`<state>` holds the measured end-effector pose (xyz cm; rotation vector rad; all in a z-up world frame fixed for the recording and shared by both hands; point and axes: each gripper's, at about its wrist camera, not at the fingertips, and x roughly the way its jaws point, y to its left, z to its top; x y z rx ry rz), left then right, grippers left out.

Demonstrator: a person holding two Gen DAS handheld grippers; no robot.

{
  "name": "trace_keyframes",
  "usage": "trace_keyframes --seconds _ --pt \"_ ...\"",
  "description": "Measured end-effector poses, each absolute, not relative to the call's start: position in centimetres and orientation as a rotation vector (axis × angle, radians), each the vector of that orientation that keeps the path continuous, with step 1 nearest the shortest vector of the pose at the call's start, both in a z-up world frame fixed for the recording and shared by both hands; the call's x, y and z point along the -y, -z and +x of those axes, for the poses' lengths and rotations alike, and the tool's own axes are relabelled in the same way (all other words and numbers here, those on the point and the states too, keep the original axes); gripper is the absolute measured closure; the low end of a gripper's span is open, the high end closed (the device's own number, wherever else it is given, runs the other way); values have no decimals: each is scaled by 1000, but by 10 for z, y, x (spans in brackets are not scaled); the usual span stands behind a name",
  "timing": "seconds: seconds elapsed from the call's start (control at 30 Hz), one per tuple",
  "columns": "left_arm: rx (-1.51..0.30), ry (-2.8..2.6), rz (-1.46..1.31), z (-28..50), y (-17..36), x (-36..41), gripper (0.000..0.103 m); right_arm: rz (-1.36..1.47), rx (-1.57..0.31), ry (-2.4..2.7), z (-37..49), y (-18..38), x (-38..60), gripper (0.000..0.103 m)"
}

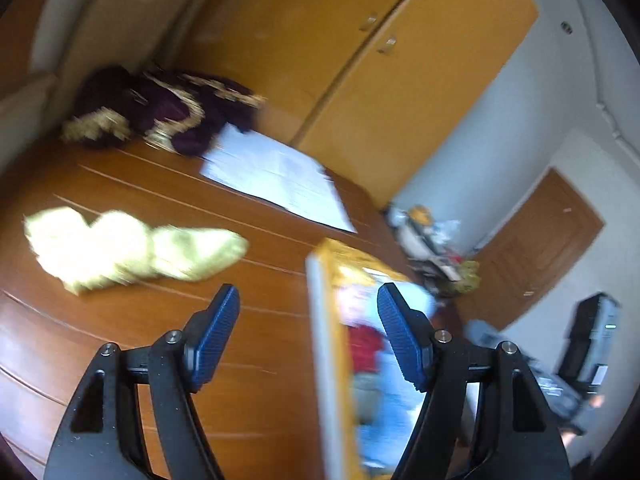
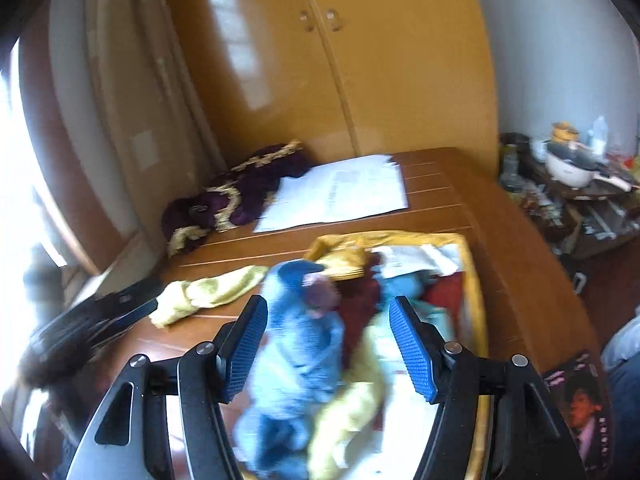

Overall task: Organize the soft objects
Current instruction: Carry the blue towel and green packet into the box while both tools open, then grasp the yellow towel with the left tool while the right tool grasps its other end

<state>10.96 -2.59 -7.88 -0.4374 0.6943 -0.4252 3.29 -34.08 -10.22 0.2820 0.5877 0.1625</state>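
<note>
- A grooved brown wooden counter (image 1: 120,344) stands before tall orange wardrobe doors (image 1: 328,40) in a pale-walled room.
- Left tool (image 1: 308,304) released, empty; a crumpled pale-yellow cloth (image 1: 132,248) lies far left.
- Only the right view shows a soft blue plush toy (image 2: 300,340) in the yellow-rimmed fabric basket (image 2: 476,292), between the released right tool (image 2: 328,316).

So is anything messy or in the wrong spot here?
Yes. A pale yellow cloth lies crumpled on the wooden surface, outside the yellow-rimmed bin where the other soft things are piled. A purple and gold cloth is bunched at the far edge, too. Nothing looks spilled or broken.
</note>
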Motion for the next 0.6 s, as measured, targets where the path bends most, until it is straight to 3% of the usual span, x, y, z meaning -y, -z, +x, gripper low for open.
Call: trace_keyframes --seconds 0.27,0.47,0.6 --pt "-812 178 -270 171 117 -30 32 280 -664 -362 61 107 273 37" --pt "-866 119 -124 189 142 -18 32 303 -724 -422 72 115 246 37" --pt "-887 173 -173 184 143 -20 53 341 -762 -479 81 119 233 37"
